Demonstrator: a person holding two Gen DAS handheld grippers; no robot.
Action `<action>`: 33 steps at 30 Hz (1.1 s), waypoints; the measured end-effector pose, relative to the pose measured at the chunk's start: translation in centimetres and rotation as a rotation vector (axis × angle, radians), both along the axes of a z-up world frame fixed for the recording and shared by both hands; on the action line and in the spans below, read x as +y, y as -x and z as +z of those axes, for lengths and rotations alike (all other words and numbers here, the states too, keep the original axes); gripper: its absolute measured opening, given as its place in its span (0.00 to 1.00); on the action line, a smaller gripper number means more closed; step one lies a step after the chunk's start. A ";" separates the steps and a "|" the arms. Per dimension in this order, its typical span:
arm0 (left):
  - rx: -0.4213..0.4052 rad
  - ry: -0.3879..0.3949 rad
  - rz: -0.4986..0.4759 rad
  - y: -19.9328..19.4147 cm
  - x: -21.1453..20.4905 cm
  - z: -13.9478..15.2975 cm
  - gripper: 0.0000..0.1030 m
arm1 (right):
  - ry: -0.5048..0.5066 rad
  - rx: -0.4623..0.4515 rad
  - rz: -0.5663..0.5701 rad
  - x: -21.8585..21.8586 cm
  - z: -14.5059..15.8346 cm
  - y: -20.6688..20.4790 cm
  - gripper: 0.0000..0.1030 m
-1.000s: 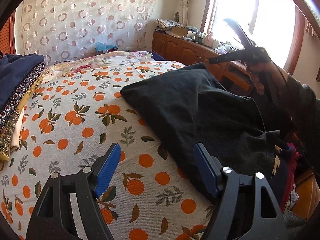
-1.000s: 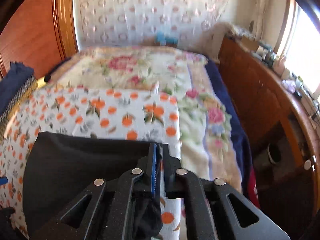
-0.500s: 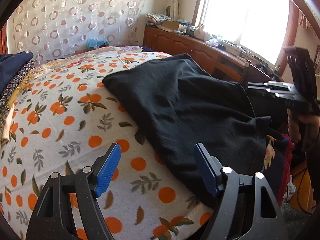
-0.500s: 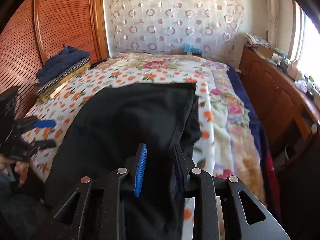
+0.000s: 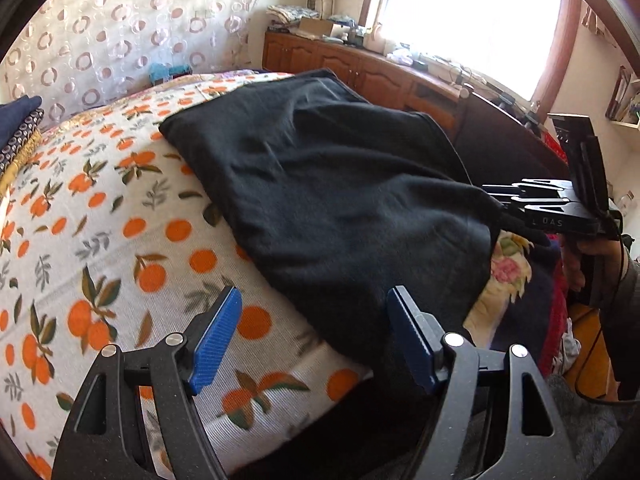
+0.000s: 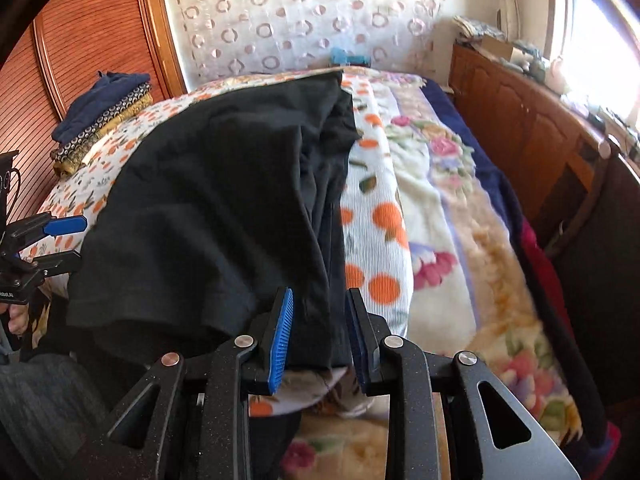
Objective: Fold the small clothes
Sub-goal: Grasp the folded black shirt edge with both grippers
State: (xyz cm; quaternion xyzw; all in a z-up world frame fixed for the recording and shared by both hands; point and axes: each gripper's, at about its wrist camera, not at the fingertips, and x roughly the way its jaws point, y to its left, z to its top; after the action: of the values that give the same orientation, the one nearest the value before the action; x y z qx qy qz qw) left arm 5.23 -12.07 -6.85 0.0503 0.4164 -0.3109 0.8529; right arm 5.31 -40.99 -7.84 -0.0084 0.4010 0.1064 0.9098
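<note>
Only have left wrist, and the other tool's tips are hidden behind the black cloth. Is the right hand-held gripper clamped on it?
Observer: No. The right hand-held gripper has its jaws apart. The edge of the black garment runs between the pads, not pinched.
Operator: Is that edge flat?
Observer: No, it is bunched in long folds down the right side.
Operator: What's past it?
Observer: A strip of orange-print sheet, then a floral blanket.
</note>
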 end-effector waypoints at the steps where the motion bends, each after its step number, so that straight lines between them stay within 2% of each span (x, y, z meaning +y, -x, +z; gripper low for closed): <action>1: 0.003 0.000 -0.002 0.2 -0.1 -0.1 0.74 | 0.004 0.003 0.001 0.1 -0.1 0.0 0.28; 3: 0.011 0.002 -0.010 0.4 -0.1 -0.1 0.74 | 0.009 0.005 0.001 0.3 -0.3 -0.1 0.31; 8: 0.051 0.030 -0.048 1.0 -0.4 -0.4 0.53 | -0.011 0.005 -0.015 0.3 -0.6 -0.8 0.34; 12: 0.063 0.016 -0.065 1.5 -1.0 -0.9 0.50 | -0.009 -0.009 -0.016 0.6 -0.8 -0.3 0.34; 19: 0.056 -0.002 -0.083 1.8 -1.3 -0.9 0.22 | -0.046 -0.034 0.021 0.8 -1.1 -0.3 0.34; 20: 0.053 -0.003 -0.086 1.8 -1.2 -0.9 0.17 | -0.046 -0.034 0.027 0.9 -1.2 -0.3 0.31; 23: 0.042 -0.006 -0.093 2.0 -0.9 -0.4 0.11 | -0.067 -0.035 0.063 0.9 -1.1 -0.1 0.02; 28: 0.039 0.018 -0.095 2.4 0.1 0.5 0.10 | -0.021 -0.071 0.055 -0.3 0.5 1.6 0.01; 33: 0.056 0.019 -0.081 1.9 0.5 0.3 0.11 | 0.005 -0.058 0.021 -1.2 0.3 2.2 0.01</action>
State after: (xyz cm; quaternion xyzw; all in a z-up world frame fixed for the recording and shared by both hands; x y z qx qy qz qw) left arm 3.30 -11.58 -6.54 0.0503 0.4347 -0.3504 0.8281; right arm 3.09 -42.24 -7.53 -0.0182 0.3747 0.1146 0.9198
